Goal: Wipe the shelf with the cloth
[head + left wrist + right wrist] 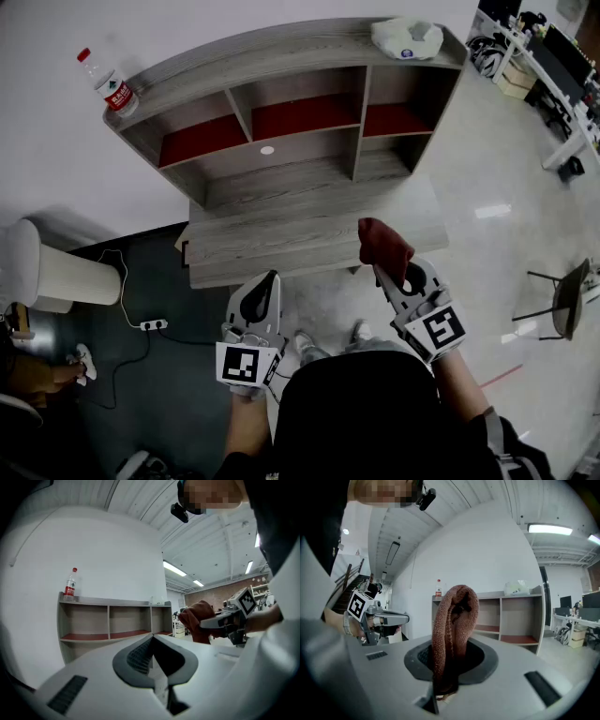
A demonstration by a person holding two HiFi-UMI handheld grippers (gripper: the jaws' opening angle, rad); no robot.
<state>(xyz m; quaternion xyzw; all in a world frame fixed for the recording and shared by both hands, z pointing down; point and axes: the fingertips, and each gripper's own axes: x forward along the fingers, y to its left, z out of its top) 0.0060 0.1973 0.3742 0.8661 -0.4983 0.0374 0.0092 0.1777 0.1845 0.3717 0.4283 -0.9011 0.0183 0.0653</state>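
Head view: where is the cloth [382, 246]?

Bunched up, dark red-brown, in the right gripper [386, 272]. It shows over the front edge of the shelf [281, 202], on the lowest ledge's right side.

Is it touching the wood?

It seems not. In the right gripper view the shelf stands beyond the cloth, with open space between them.

How do the right fingers stand?

Clamped on the cloth. Its folded top rises up from between them and its lower end sits deep in the gap.

And the left gripper [270, 279]?

Held beside the right one, a little lower in the head view, just short of the shelf's front edge. Its fingers are pressed together with nothing between them, and they point toward the shelf's left half.

What sits on the shelf?

A clear water bottle [108, 82] with a red cap and a red label stands upright at the left end of the top board. A crumpled white bag [406, 37] lies at the right end. The three upper compartments have red floors.

Anything else nearby?

A white power strip [153, 324] lies on the dark floor at the left, with its cable trailing.
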